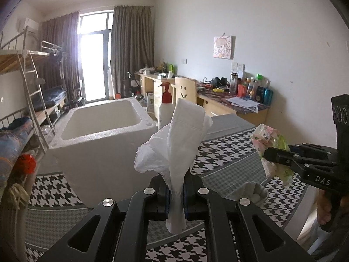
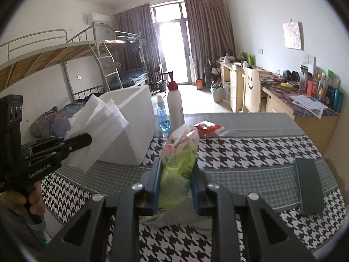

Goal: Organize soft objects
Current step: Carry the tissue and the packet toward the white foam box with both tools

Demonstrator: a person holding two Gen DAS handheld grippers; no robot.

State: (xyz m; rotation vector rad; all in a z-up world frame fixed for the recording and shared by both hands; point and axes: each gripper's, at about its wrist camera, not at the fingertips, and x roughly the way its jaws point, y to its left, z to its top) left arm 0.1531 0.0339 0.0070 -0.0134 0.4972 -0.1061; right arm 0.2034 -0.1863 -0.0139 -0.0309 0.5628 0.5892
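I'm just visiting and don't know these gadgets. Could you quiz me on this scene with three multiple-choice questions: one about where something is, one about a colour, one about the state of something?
1. Where does the white foam box stand?
A. on the patterned table, left of the white pump bottle
B. on the desk by the wall
C. on the upper bunk

2. What colour is the pump bottle's top?
A. green
B. red
C. black

3. What is the left gripper doing?
A. standing wide open and empty
B. shut on white tissue paper
C. resting inside the box

Answers:
1. A, the box sits on the houndstooth tablecloth beside the bottle.
2. B, the pump head is red over a white body.
3. B, the tissue paper is pinched between the pads and fans out above them; the right gripper likewise holds a green and pink packet.
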